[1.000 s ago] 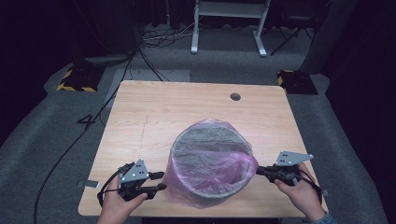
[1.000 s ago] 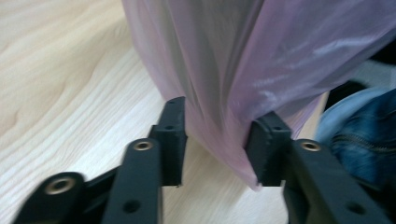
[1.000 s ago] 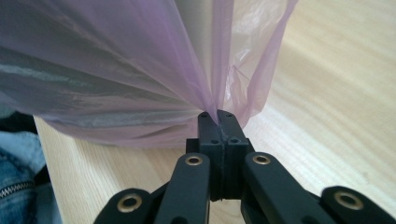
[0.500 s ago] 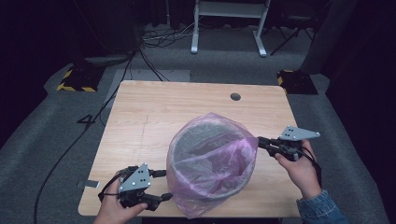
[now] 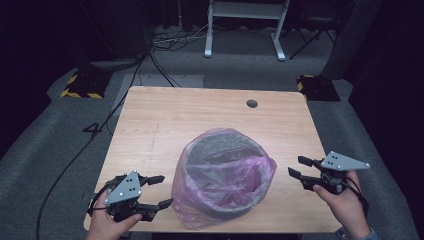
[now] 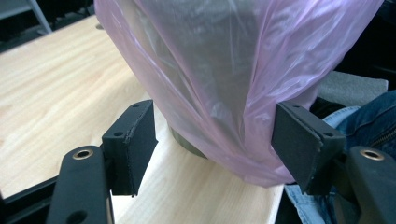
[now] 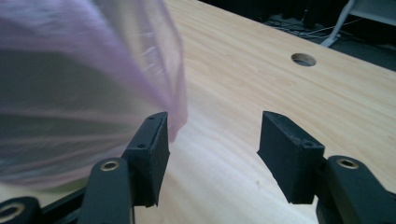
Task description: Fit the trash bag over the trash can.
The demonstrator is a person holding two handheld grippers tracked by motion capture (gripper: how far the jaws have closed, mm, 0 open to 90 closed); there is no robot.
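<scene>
Grey bin (image 5: pixel 223 175) draped in crinkled translucent pink bag (image 5: pixel 200 207), my left gripper (image 5: pixel 161 191) and right gripper (image 5: pixel 296 166) beside it, both having just opened, fingers apart, nothing clamped

A thin, translucent pink plastic bag (image 5: pixel 225 192), glossy and wrinkled, covers a matt grey bin (image 5: pixel 220 150). The bench (image 5: pixel 165 120) is pale wood with a smooth, faintly grained finish. The gripper pads (image 6: pixel 135 140) look like matt black rubbery plastic. The floor (image 5: pixel 45 165) is rough grey carpet.
</scene>
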